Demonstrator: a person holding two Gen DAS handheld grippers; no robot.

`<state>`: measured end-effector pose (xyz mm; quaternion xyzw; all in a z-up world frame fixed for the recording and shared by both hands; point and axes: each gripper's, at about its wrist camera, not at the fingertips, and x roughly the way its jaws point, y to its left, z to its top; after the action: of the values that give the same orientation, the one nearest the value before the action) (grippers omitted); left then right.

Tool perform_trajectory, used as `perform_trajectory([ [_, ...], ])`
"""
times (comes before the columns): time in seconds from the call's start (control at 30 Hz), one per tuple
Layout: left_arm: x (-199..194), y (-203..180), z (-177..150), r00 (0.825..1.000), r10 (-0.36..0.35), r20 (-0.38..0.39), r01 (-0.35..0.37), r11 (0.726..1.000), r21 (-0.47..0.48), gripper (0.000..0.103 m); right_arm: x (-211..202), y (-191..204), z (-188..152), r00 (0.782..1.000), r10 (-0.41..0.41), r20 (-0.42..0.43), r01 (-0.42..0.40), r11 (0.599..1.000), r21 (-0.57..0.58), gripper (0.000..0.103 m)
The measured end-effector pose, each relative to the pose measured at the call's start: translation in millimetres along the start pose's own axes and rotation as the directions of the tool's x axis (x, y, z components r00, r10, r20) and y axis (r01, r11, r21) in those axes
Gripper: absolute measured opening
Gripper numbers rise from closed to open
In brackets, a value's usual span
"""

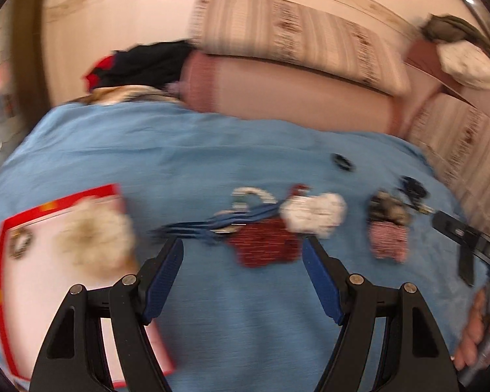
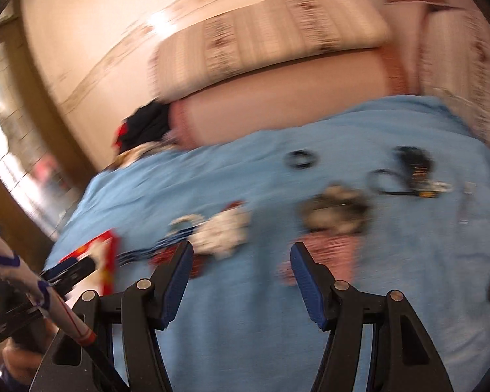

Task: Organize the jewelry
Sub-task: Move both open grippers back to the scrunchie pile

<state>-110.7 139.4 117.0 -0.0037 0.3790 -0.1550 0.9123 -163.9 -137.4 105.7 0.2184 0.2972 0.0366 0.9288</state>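
Both grippers, left (image 1: 241,254) and right (image 2: 241,261), open, holding nothing. Jewelry (image 1: 261,219) lies mid-bed (image 1: 147,150), red box (image 1: 49,245) at left. Looks light, floppy, tangle-prone; pinch the blue strands (image 1: 212,223) mid-length.

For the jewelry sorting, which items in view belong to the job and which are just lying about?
Job:
- red-bordered box
- white bead cluster
- blue strands
- dark red pouch
- pink pouch
- black ring

Lying about:
- striped cushion
- black and red clothing
- blue cloth
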Motion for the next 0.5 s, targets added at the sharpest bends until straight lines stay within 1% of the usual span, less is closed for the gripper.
perform_trajectory([
  [0.1, 12.5, -32.5, 4.1, 0.994, -0.105, -0.032, 0.107, 0.993, 0.048, 0.075, 0.6, -48.1, 6.0, 1.000, -0.026, -0.012, 0.028, 0.993, 0.114, 0.066],
  [0.13, 19.0, -41.6, 4.9, 0.991, -0.126, -0.050, 0.130, 0.989, 0.075, 0.076, 1.1, -62.9, 8.3, 0.999, -0.040, -0.021, 0.042, 0.986, 0.159, 0.066],
  [0.23, 44.6, -46.5, 5.4, 0.990, -0.111, -0.084, 0.119, 0.987, 0.109, 0.078, 8.1, -84.7, 7.9, 0.998, -0.029, -0.053, 0.041, 0.972, 0.229, 0.066],
  [0.3, 61.6, -34.4, 4.8, 0.991, -0.090, -0.100, 0.098, 0.992, 0.083, 0.078, 14.8, -92.8, 4.5, 0.996, -0.043, -0.083, 0.063, 0.968, 0.245, 0.066],
  [0.33, 71.5, -23.2, 3.6, 0.990, -0.080, -0.112, 0.086, 0.995, 0.050, 0.078, 18.4, -94.7, 2.3, 0.994, -0.046, -0.098, 0.068, 0.969, 0.239, 0.066],
  [0.4, 89.2, 0.7, 1.2, 0.983, -0.096, -0.156, 0.093, 0.995, -0.031, 0.078, 27.3, -96.9, -1.4, 0.991, -0.050, -0.124, 0.079, 0.968, 0.237, 0.066],
  [0.5, 97.1, 22.9, 2.3, 0.978, -0.112, -0.174, 0.097, 0.991, -0.094, 0.078, 46.2, -96.2, -4.6, 0.985, -0.020, -0.173, 0.064, 0.966, 0.251, 0.066],
])
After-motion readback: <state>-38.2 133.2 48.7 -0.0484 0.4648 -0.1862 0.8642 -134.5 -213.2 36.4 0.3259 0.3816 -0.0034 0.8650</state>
